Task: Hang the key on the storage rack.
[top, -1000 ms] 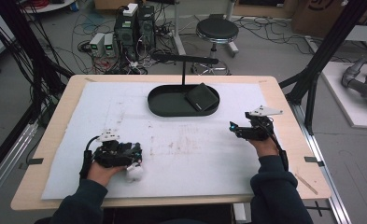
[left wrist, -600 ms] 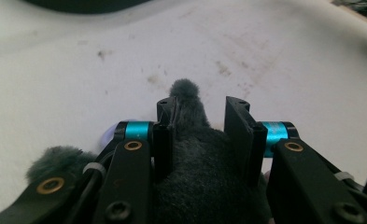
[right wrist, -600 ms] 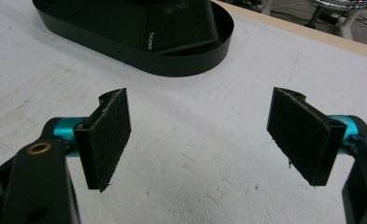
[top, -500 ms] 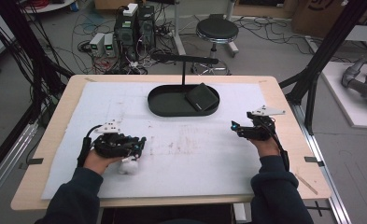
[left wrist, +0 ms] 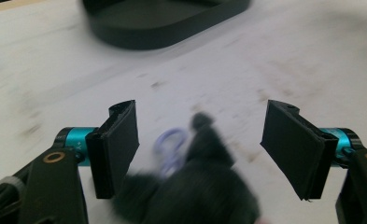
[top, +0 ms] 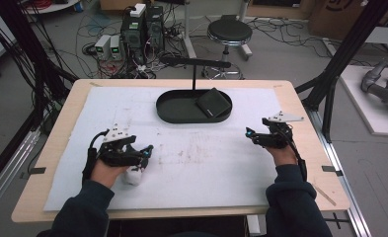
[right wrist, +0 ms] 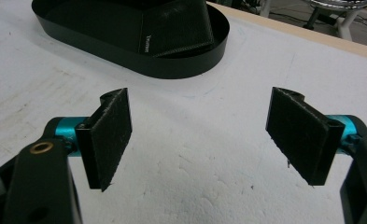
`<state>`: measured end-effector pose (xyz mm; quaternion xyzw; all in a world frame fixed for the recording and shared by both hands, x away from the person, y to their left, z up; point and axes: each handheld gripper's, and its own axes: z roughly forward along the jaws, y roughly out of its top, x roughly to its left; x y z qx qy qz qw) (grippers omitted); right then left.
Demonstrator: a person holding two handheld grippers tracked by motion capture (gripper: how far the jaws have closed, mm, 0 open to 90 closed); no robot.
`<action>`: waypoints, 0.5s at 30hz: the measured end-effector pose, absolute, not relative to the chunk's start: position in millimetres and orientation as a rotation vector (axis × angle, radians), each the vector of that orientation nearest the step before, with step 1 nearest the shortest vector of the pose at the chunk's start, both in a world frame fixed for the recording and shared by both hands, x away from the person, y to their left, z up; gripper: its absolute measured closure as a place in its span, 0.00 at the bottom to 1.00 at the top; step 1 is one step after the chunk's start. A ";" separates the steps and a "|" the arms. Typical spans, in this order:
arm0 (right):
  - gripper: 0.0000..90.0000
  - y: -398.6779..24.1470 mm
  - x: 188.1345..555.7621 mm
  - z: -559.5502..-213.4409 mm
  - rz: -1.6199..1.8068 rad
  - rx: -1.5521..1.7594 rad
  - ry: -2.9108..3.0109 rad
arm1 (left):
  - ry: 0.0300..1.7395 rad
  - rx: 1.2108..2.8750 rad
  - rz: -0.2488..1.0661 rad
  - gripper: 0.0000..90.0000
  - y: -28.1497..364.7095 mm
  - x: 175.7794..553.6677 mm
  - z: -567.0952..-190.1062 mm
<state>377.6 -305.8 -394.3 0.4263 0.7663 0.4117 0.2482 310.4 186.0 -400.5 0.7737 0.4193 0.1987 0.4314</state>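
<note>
My left gripper (top: pixel 146 151) hovers over the white mat at the front left. Its jaws have just been opening and stand wide apart in the left gripper view (left wrist: pixel 203 113). Between them, low and blurred, lies a small dark fuzzy thing (left wrist: pixel 204 186) with a pale purple ring; neither pad touches it. From above it shows as a whitish lump (top: pixel 132 177) under that hand. My right gripper (top: pixel 251 135) rests at the right of the mat, open and empty (right wrist: pixel 200 100). Farther back stands a black oval tray (top: pixel 172 117) holding a flat black case (top: pixel 213 102).
A thin black post with a crossbar (top: pixel 194 69) rises from the tray's far side. The tray (right wrist: pixel 172 70) and case (right wrist: pixel 172 28) lie just ahead of my right gripper. The white mat (top: pixel 206 163) covers most of the wooden table (top: pixel 305 113).
My left gripper has lifted a little above the small thing, which stays on the mat below it. The right gripper has kept still.
</note>
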 end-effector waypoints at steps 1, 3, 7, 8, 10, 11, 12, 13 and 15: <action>0.25 -305.7 377.6 -394.3 1.126 1.158 2.088 | 1.071 1.932 0.511 0.30 187.7 307.4 -401.1; 0.25 -305.5 377.3 -394.1 1.125 1.158 2.089 | 1.163 1.933 0.510 0.30 188.5 299.7 -406.0; 0.25 -303.3 377.6 -394.5 1.122 1.148 2.096 | 1.184 2.002 0.477 0.30 181.0 293.3 -418.1; 0.26 -302.7 377.5 -394.4 1.119 1.150 2.097 | 1.197 1.989 0.473 0.30 178.8 293.3 -420.5; 0.26 -301.7 377.6 -394.3 1.120 1.145 2.100 | 1.204 2.001 0.475 0.30 176.3 295.1 -422.4; 0.26 -301.4 377.6 -394.2 1.122 1.141 2.099 | 1.199 2.008 0.478 0.30 174.1 295.6 -423.3; 0.26 -301.3 377.6 -394.1 1.123 1.141 2.098 | 1.190 2.027 0.480 0.30 172.4 296.1 -424.3; 0.26 -301.3 377.8 -394.1 1.125 1.141 2.100 | 1.183 2.043 0.471 0.30 170.4 296.8 -426.2; 0.26 -301.4 378.3 -394.6 1.121 1.144 2.103 | 1.158 2.064 0.463 0.34 167.3 297.9 -431.1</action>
